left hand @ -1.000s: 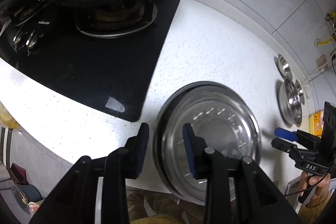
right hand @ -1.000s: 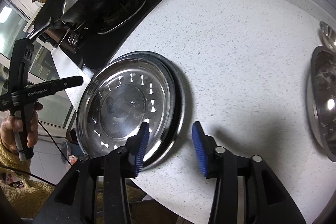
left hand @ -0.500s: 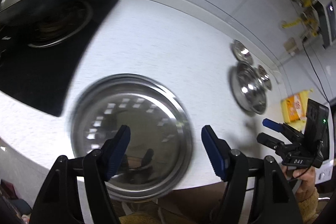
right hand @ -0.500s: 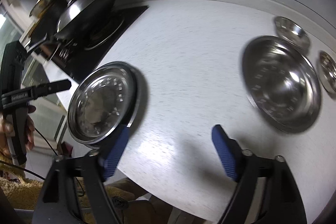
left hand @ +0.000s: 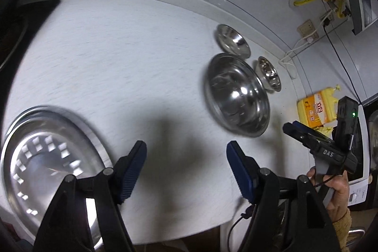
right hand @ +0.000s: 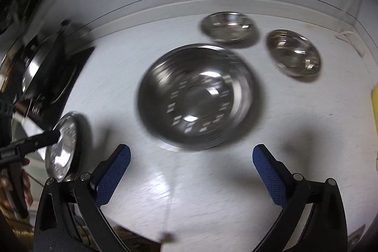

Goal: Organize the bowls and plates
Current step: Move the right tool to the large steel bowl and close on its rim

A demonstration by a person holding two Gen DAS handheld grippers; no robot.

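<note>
looking over my white counter (left hand: 113, 58) first: the plate stack (left hand: 47, 171) lies at its near left edge, partly under my left gripper (left hand: 186, 171). the big steel bowl (right hand: 198, 100) sits mid-counter, straight ahead of my right gripper (right hand: 191, 178) and between its pads' lines; from the left view it lies well off to the right. so the right hand is the nearer one, i judge. two small bowls, one (right hand: 228, 26) behind the big bowl and one (right hand: 294, 52) to its right, sit close by it (round things, no long axis to line up). both tongs stand wide with nothing between them; the right one's jaws have just been opening further.
</note>
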